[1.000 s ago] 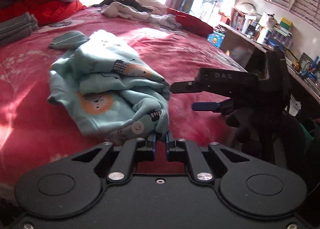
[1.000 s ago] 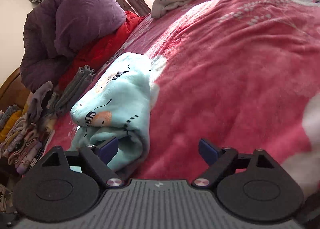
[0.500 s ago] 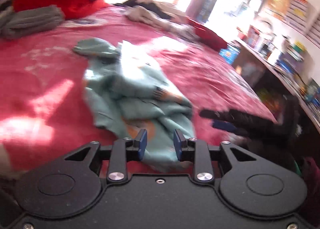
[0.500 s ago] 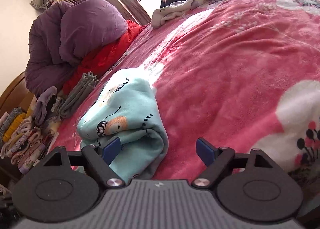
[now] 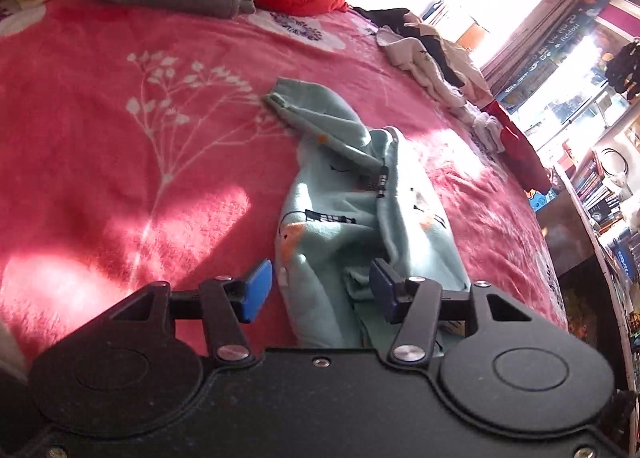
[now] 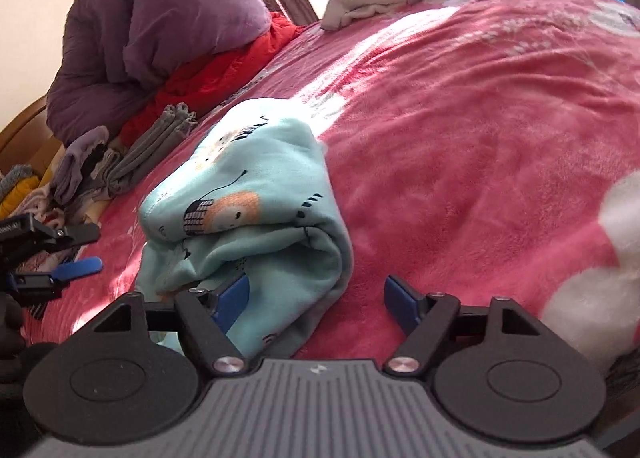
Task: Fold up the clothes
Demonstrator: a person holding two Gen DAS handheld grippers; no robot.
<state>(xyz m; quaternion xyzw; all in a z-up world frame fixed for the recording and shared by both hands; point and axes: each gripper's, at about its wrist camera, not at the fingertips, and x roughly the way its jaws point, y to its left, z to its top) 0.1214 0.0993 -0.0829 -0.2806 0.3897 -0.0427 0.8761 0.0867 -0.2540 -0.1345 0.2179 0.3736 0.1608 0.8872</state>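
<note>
Left wrist view: our left claw (image 5: 316,290) is opening, spread over the near end of the mint printed garment (image 5: 360,214) lying on the red bed (image 5: 120,130). Our right claw (image 6: 316,304) is closing, its pads not yet pinching the garment's folded end.

Left gripper (image 5: 318,292) tilts downward, jaws opening, pads seemingly clear of the cloth between them; right gripper (image 6: 316,304) angled down, jaws closing, gripping nothing.

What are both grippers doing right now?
Left gripper: jaws opening, garment between them, not gripped.
Right gripper: jaws closing around the garment's fold, not yet pressing.
</note>
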